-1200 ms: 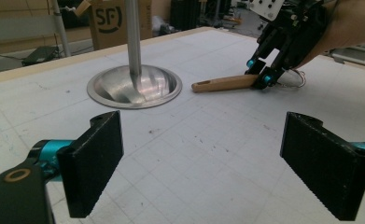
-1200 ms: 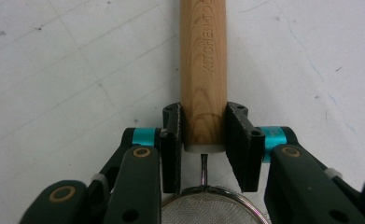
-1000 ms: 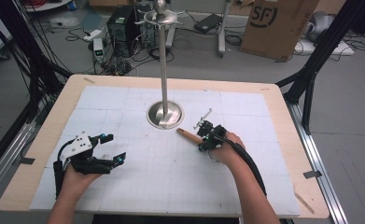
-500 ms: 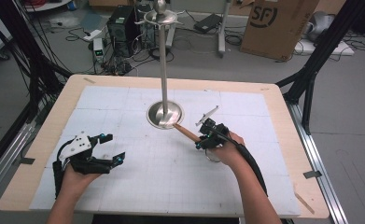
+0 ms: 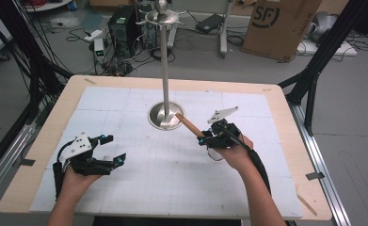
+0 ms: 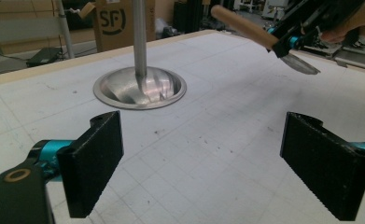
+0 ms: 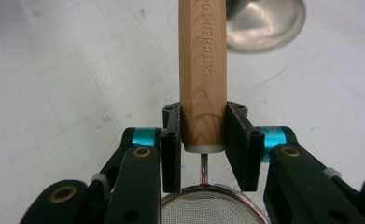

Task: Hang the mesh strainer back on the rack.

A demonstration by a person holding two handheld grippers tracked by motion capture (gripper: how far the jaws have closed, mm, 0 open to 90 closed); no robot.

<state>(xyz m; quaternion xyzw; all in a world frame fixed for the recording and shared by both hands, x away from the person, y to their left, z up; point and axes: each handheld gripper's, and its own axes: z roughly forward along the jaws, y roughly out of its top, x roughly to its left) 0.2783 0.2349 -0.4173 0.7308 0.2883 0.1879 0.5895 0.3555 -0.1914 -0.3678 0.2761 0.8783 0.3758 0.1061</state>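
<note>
Your right claw clamps the strainer's wooden handle at its mesh end, airborne beside the stand base; light, rigid, smooth wood, so grip firmly; left claw wide, empty.

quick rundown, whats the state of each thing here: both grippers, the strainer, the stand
right gripper: shut on the strainer's wooden handle, lifted off the table
strainer: held clear of the table, handle pointing toward the stand, mesh end back toward the hand
left gripper: open, nothing between its jaws, low over the table
stand: upright on its round base
</note>
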